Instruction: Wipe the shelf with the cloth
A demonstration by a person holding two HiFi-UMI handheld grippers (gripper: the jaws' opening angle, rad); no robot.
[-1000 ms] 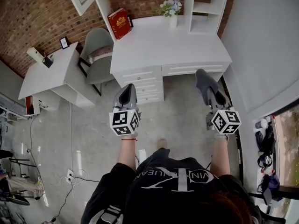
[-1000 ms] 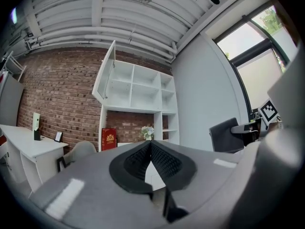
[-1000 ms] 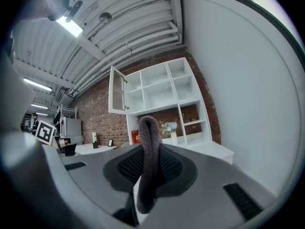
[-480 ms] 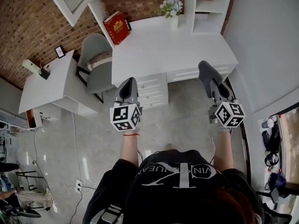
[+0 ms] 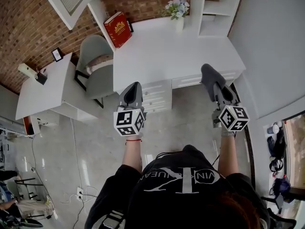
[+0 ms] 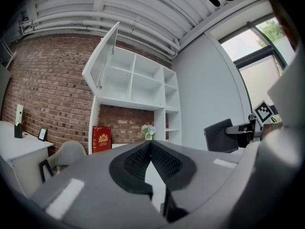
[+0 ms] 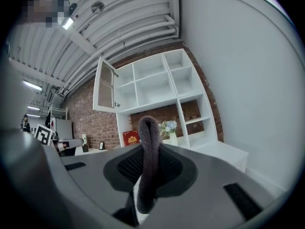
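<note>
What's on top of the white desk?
A red book at the left, a vase of flowers at the back. The cloth in the right gripper covers part of the front edge.

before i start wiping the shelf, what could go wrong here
1. The vase of flowers stands on the desk right beside the shelf compartments; a sweep there could tip it.
2. The right gripper pinches only a narrow fold of the cloth, so pressing hard might drag it out.
3. The cabinet door hangs open above; a raised arm could bump it.
</note>
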